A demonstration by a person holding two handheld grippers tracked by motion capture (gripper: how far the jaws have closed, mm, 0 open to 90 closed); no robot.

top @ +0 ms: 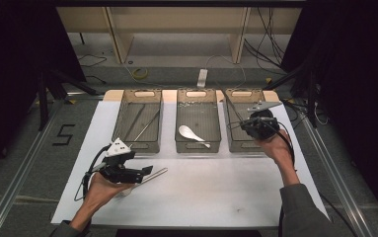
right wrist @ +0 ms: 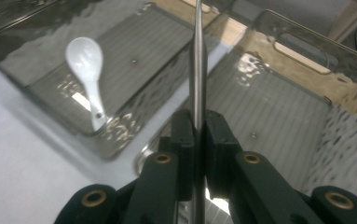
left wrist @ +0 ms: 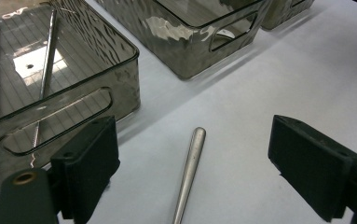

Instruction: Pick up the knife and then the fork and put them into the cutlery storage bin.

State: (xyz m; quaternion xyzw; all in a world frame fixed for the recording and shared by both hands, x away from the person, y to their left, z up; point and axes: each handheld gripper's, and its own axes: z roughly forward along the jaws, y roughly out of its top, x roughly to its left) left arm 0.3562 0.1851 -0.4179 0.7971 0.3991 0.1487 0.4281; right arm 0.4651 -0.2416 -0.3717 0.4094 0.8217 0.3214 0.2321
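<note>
— What was the room like?
— Dark at both sides. A grey floor (top: 18, 148), with a black "5" (top: 64, 134) marked on it.
— And behind the table (top: 201, 197)?
— A pale wooden frame (top: 176, 29), cables (top: 265, 44) trailing over the floor, and a yellow coil (top: 139, 74) lying there.

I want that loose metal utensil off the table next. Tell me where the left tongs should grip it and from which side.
Grip the metal utensil on its slim handle, just below the rounded tip. It lies flat on the white table, pointing lengthwise between the open left tongs. Come straight down from above, one jaw on each side.
</note>
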